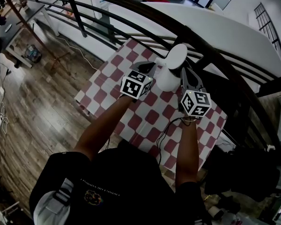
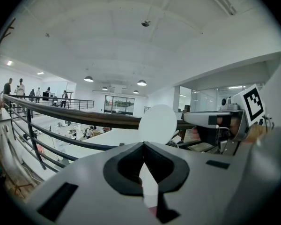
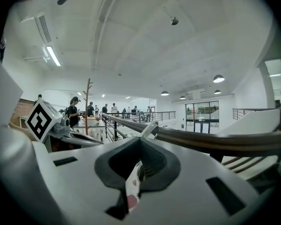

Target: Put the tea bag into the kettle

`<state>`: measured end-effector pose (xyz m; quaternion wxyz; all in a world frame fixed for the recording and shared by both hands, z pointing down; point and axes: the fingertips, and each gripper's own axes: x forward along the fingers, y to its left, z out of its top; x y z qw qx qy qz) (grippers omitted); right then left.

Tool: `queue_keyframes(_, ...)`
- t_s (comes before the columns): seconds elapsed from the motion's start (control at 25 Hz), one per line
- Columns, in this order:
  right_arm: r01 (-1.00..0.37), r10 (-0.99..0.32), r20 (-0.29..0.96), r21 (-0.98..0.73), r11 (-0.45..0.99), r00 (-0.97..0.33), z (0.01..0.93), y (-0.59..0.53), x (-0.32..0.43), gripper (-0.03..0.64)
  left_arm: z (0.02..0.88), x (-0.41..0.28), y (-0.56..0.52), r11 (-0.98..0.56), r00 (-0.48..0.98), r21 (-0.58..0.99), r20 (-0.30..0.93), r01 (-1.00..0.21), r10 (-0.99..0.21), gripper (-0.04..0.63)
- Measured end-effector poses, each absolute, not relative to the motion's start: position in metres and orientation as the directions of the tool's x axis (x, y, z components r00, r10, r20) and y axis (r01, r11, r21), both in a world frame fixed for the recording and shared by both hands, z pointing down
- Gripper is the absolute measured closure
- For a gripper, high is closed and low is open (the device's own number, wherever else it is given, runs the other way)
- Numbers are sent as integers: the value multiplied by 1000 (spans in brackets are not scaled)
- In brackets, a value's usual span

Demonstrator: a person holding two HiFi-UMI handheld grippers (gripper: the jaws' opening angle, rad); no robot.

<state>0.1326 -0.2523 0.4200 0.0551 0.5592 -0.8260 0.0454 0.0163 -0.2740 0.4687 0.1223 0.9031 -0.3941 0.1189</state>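
While the right claw (image 3: 140, 142) has its jaws pressed together, a pale slip with reddish marks sits in the slot between them. I take this to be the tea bag (image 3: 132, 188), though the wide lens blurs it too much to be sure. From that claw the kettle (image 1: 167, 78) lies just to the left and a touch ahead, very close in the head view. It stands upright, its long axis vertical. Its round lid (image 1: 176, 56) is tipped up and back, so the mouth opens upward beneath it. The right hand carries the bag and is the nearer one to that opening. By my judgement the coming move is a short carry leftward over the rim, then a lowering along the kettle's own axis, keeping clear of the lid. The left claw (image 2: 143, 144) is at the kettle's other side, jaws drawn together at the tips just below the lid's white disc. Everything rests on a tabletop (image 1: 145, 121) under a red and white checked cloth, set against a dark curved railing (image 2: 84, 116). A wood-board floor (image 1: 42, 107) shows to the left, and a few people (image 3: 75, 110) stand further off in a bright hall with pendant lamps
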Motion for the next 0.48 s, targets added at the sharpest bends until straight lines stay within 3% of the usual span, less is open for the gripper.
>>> queue_keyframes(0.48,-916,-909,118,-9,401,-400,412,-256,122,605,470,10,-276,-650,653,128,314,-749,-689,591)
